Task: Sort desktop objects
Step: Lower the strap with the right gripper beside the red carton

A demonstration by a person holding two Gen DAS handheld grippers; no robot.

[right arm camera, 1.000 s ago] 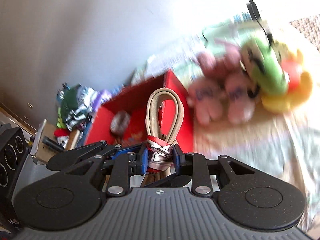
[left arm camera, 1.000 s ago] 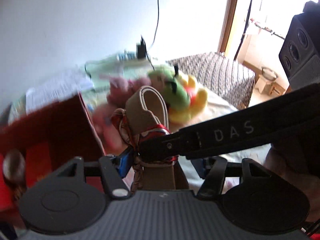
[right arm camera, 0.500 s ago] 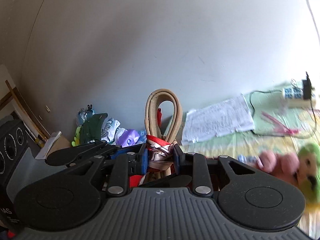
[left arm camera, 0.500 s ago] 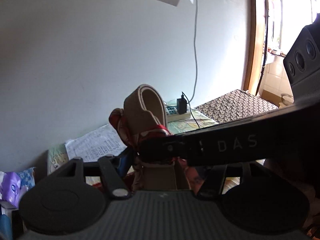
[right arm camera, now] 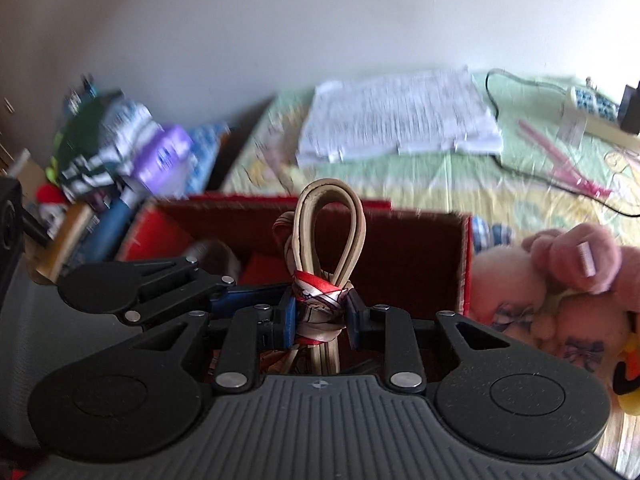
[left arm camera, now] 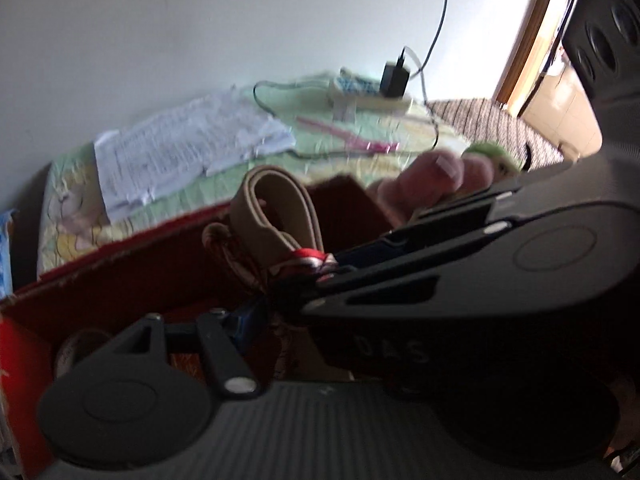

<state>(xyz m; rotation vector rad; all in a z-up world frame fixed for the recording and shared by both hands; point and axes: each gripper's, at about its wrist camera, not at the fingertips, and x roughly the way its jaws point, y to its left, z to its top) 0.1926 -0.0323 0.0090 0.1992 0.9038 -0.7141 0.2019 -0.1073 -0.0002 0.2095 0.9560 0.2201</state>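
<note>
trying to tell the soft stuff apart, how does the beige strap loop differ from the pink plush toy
The beige strap loop is thin, flat and smooth, tied with a red patterned scarf; the pink plush toy is bulky and fuzzy. The loop is held upright over the red box by the right tool; the toy lies on the tablecloth right of the box, ungripped. Both are soft goods.

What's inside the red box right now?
Inside the red box, a brownish round object and something red show near the left side. The beige strap loop and both hand-held grippers hide the rest.
</note>
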